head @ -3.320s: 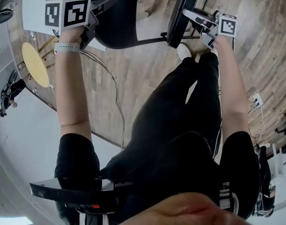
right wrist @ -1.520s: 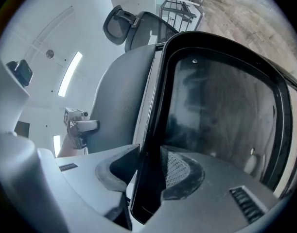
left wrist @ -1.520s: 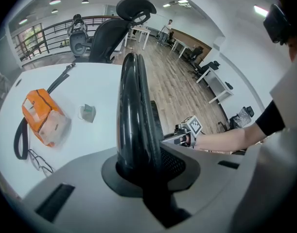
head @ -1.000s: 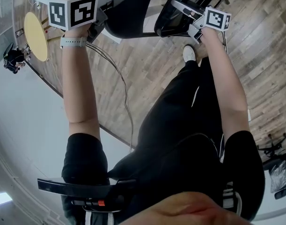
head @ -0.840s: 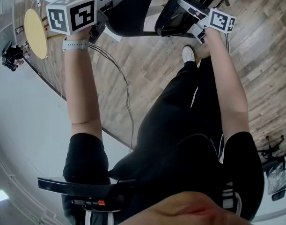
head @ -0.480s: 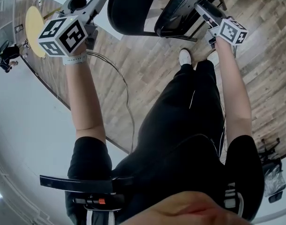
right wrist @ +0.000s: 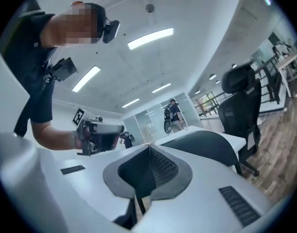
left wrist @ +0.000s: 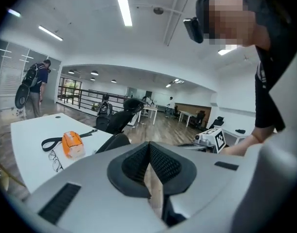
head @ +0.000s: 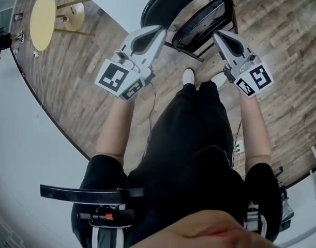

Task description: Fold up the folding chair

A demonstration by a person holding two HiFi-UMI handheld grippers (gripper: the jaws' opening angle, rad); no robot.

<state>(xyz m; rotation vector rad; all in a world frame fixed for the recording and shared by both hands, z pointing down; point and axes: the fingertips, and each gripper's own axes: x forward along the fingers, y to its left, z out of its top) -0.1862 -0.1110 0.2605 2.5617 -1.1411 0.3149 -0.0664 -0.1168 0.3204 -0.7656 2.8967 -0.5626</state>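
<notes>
Scene: from the head camera, a person stands on a wood floor (head: pixel 282 45) with a gripper in each hand.
Folding chair (head: pixel 201 20): black, standing on the floor just ahead of the person's shoes (head: pixel 189 76). Its seat looks swung up towards the backrest (probably folded or close to it, though this angle makes that hard to confirm).
Left gripper (head: pixel 158 32): the jaws have just closed and meet tip to tip with nothing between them. It is held in the air and appears clear of the chair.
Right gripper (head: pixel 217 35): the same, its jaws just closed together on nothing.
Key relation: the chair lies ahead of and below both sets of jaw tips, between them. Its width runs side to side across the view, so each hand is near one side edge, neither clearly nearer.
</notes>
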